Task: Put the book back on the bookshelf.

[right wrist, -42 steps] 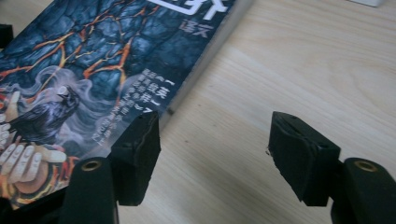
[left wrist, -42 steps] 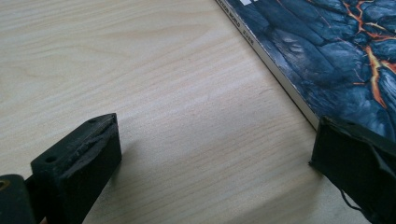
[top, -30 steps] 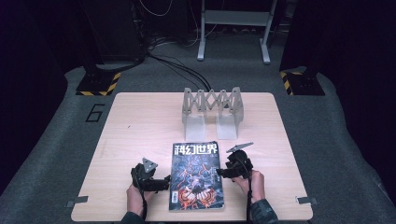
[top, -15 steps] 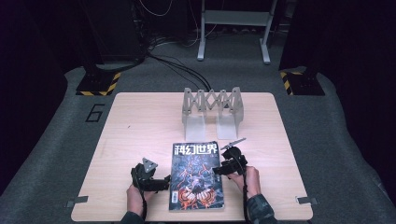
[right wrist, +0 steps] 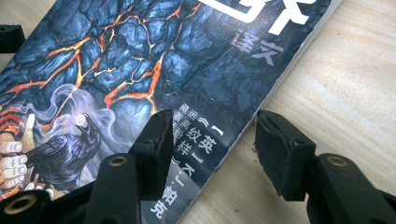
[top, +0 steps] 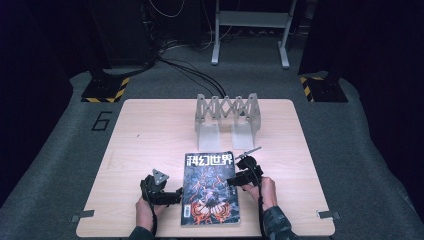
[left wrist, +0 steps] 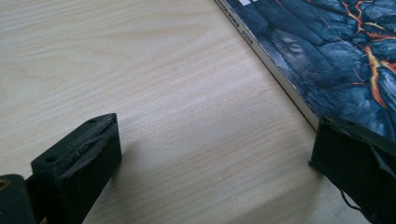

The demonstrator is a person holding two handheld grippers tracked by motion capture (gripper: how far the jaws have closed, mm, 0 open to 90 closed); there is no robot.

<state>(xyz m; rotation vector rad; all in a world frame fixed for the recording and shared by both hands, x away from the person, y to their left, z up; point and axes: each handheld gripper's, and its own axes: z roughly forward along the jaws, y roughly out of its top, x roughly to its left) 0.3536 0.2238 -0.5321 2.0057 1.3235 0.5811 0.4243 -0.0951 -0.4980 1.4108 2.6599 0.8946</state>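
Fingers (right wrist: 154, 140) of right gripper (right wrist: 212, 144) straddle the magazine (top: 210, 187) edge, half open, no pinch yet; left gripper (left wrist: 210, 154) fingers wide open beside its spine. Magazine flat on bench (top: 150, 130). Grasp step; next likely close on that edge.

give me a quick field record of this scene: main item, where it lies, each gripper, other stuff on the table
main item: magazine, dark cover with orange cracks, white title
position: flat on the table, near the front edge
left gripper: jaws open, at the magazine's left edge, one jaw over the cover
right gripper: jaws open, straddling the magazine's right edge, not clamped
other: grey folding rack standing behind the magazine, apart from it
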